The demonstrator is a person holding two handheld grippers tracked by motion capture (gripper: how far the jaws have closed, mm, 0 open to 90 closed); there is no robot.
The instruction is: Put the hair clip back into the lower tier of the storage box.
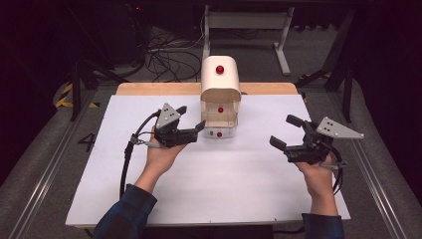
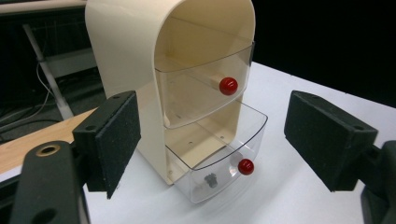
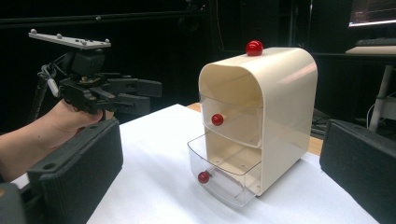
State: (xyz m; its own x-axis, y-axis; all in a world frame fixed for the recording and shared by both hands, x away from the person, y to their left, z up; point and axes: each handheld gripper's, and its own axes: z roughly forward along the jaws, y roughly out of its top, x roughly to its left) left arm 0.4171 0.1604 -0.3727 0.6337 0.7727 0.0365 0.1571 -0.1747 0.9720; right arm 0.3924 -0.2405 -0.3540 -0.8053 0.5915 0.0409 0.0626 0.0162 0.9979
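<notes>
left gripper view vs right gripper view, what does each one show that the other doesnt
Left gripper view: a small dark object lying inside the pulled-out bottom drawer, seen between the open left gripper pads.

Right gripper view: the red knob on top of the cabinet, plus the person's left hand holding its gripper beside it, and the open right gripper.

Both: the cream cabinet, closed upper drawer, red drawer knobs and white table.

Bench [image 1: 149, 199]: white sheet over wooden top | cream drawer cabinet [image 1: 220, 84] stands on it at the far middle edge | wood strip [image 1: 159, 88] bare just behind and beside the cabinet
</notes>
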